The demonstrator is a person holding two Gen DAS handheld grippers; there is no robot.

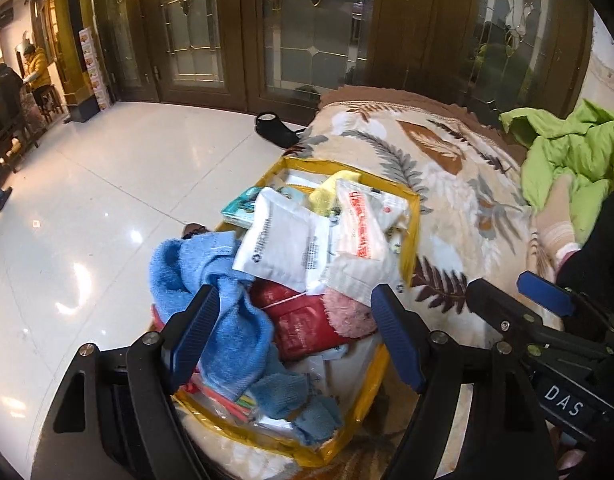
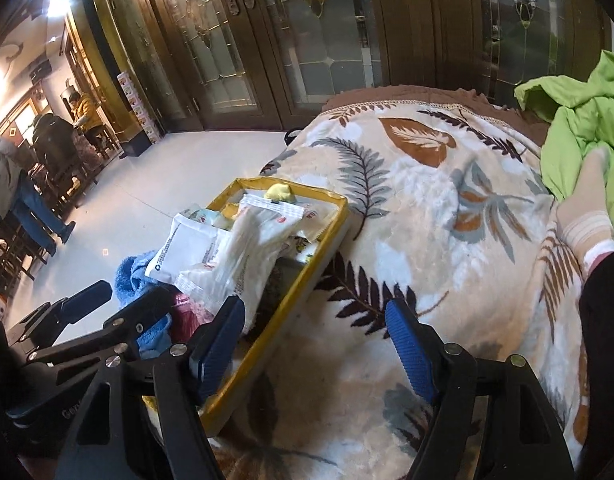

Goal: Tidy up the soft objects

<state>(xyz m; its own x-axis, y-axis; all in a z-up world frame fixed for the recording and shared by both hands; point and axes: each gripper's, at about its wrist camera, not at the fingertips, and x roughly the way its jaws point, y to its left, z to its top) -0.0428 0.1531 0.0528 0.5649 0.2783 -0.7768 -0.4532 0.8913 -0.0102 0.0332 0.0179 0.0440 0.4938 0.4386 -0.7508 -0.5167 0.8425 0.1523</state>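
Note:
A clear bag with a yellow rim (image 1: pixel 413 220) lies on a leaf-patterned blanket (image 1: pixel 447 200), heaped with soft things. Among them are a blue towel (image 1: pixel 227 320), white packets (image 1: pixel 283 240), a red packet (image 1: pixel 303 324), a pink fluffy piece (image 1: pixel 343 312) and a yellow cloth (image 1: pixel 323 196). My left gripper (image 1: pixel 295 336) hangs open just over the bag's near end, its left finger in front of the blue towel. My right gripper (image 2: pixel 317 346) is open over the blanket (image 2: pixel 427 208), beside the bag's right rim (image 2: pixel 307 280), holding nothing.
A crumpled green jacket (image 1: pixel 575 152) lies at the blanket's far right, next to a person's socked foot (image 1: pixel 555 228). Shiny white floor tiles (image 1: pixel 107 220) spread to the left, with a black object (image 1: pixel 275 126) near the wooden glass doors. People sit and stand far left.

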